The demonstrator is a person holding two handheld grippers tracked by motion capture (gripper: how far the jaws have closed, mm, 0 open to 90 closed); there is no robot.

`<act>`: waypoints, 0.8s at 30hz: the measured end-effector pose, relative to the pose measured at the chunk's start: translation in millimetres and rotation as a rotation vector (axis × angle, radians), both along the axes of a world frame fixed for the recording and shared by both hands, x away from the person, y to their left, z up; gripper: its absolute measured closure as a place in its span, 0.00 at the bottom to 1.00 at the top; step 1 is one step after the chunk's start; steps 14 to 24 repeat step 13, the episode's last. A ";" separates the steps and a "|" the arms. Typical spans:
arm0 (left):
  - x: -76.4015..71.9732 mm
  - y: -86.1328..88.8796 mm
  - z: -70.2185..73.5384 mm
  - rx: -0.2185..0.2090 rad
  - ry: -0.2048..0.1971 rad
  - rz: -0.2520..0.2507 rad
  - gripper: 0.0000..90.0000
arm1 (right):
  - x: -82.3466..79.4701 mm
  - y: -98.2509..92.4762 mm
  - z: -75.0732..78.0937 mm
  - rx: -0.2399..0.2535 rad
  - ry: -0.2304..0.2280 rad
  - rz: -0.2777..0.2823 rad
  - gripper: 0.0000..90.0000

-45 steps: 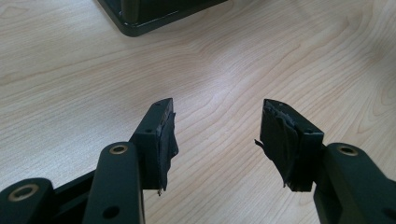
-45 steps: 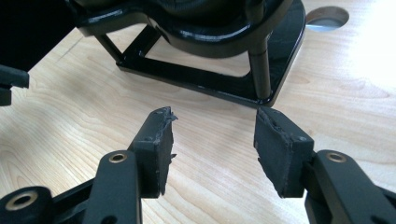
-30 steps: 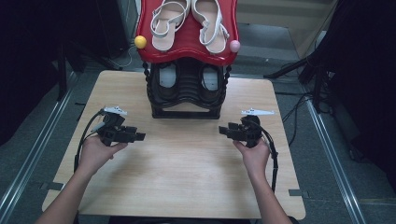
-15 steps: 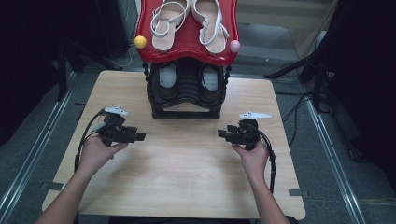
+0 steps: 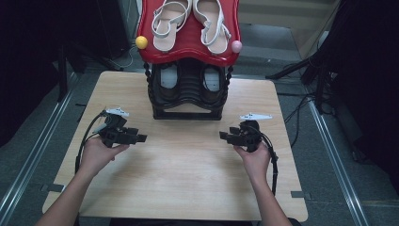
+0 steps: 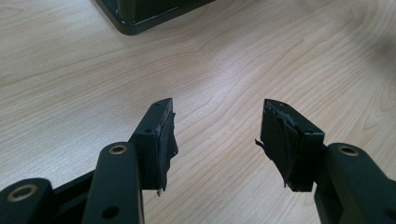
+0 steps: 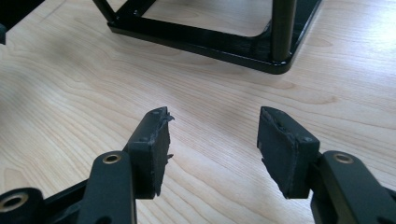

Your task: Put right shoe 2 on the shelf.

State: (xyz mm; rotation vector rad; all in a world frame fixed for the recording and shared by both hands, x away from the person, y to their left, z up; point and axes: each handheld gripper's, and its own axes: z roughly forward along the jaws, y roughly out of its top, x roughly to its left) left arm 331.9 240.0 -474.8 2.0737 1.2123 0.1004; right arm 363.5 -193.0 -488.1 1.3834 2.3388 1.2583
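A black two-tier shoe rack stands at the far middle of the wooden table. Its red top shelf carries a pair of white sandals; a dark pair of shoes sits on the lower tier. My left gripper hovers over the table's left side, pointing right, open and empty. My right gripper is at the right, pointing left, open and empty. The rack's base frame lies just ahead of the right jaws; its corner shows in the left gripper view.
A yellow ball and a pink ball cap the red shelf's front corners. Cables trail from both grippers toward the table's near edge. Metal rails run along the floor on both sides; dark equipment stands around the table.
My right gripper has drifted slightly left and nearer the table's middle. The left gripper has barely moved.
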 end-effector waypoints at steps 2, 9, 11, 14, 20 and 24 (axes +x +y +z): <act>0.0 -0.3 -0.2 0.000 -0.001 0.002 0.50 | 0.3 -0.7 -0.1 0.001 -0.001 -0.001 0.50; 0.9 0.3 -1.5 0.004 0.001 -0.003 0.50 | 0.0 -1.0 0.6 0.004 -0.004 -0.002 0.50; 1.5 0.3 -1.9 -0.008 0.002 -0.004 0.49 | 0.1 -0.9 0.3 0.007 -0.003 -0.002 0.48; 1.8 0.2 -2.0 -0.016 -0.006 -0.002 0.47 | 1.0 -0.1 -0.7 0.010 -0.007 0.000 0.41; 1.8 0.2 -2.0 -0.016 -0.006 -0.002 0.47 | 1.0 -0.1 -0.7 0.010 -0.007 0.000 0.41; 1.8 0.2 -2.0 -0.016 -0.006 -0.002 0.47 | 1.0 -0.1 -0.7 0.010 -0.007 0.000 0.41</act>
